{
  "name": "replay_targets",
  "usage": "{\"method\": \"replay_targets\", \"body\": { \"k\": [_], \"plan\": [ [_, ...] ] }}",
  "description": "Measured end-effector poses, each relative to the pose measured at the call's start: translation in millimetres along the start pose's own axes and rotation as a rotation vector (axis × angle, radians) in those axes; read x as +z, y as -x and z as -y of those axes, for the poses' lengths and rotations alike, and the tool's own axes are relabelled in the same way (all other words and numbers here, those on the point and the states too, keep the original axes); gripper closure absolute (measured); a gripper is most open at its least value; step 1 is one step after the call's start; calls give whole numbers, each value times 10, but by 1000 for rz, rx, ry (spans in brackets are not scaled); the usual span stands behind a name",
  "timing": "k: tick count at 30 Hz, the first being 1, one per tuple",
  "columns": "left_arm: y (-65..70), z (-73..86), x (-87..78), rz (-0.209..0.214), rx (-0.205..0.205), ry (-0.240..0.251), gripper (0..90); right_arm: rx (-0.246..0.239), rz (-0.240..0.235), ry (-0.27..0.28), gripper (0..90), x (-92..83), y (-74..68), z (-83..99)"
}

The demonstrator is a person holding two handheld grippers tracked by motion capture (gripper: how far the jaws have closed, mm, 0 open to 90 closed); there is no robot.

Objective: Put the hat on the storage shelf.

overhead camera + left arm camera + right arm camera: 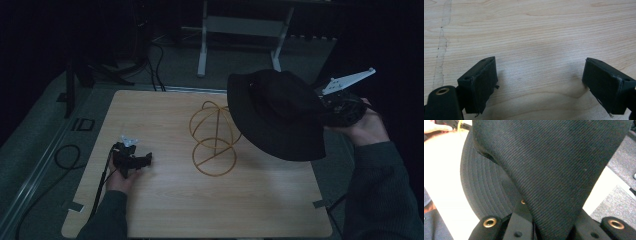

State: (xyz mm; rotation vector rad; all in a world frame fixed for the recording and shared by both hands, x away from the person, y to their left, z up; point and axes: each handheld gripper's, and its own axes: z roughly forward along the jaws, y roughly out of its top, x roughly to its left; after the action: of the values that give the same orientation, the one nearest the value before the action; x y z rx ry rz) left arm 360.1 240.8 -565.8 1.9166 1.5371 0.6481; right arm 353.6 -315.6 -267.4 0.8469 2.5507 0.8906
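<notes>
The black wide-brimmed fabric hat (280,115) hung in the air over the pale wooden table's (165,205) two-o'clock edge, just beside the golden wire hat stand (214,137) near the centre, with bare wood at six o'clock of the stand. The right gripper (327,107) had clamped its jaws on the hat's brim, while the left gripper (142,160) rested at eight o'clock with jaws wide and nothing between them. The right gripper view showed the hat's stitched brim (486,187) close up, and the left gripper view showed the table's wood grain (536,37).
</notes>
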Motion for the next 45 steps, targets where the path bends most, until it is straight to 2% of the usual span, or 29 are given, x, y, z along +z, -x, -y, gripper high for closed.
{"method": "replay_targets", "body": {
  "k": [9, 26, 45],
  "plan": [
    [-1, 0, 0, 1, 0, 1, 129, -15, -13, 15, 872, -13, -38, -73],
    [1, 0, 2, 4, 0, 1, 129, -57, -40, 22, 871, 100, -136, -264],
    [4, -2, 5, 6, 1, 2, 129, -96, -55, 8, 871, 171, -202, -380]
  ]
}}
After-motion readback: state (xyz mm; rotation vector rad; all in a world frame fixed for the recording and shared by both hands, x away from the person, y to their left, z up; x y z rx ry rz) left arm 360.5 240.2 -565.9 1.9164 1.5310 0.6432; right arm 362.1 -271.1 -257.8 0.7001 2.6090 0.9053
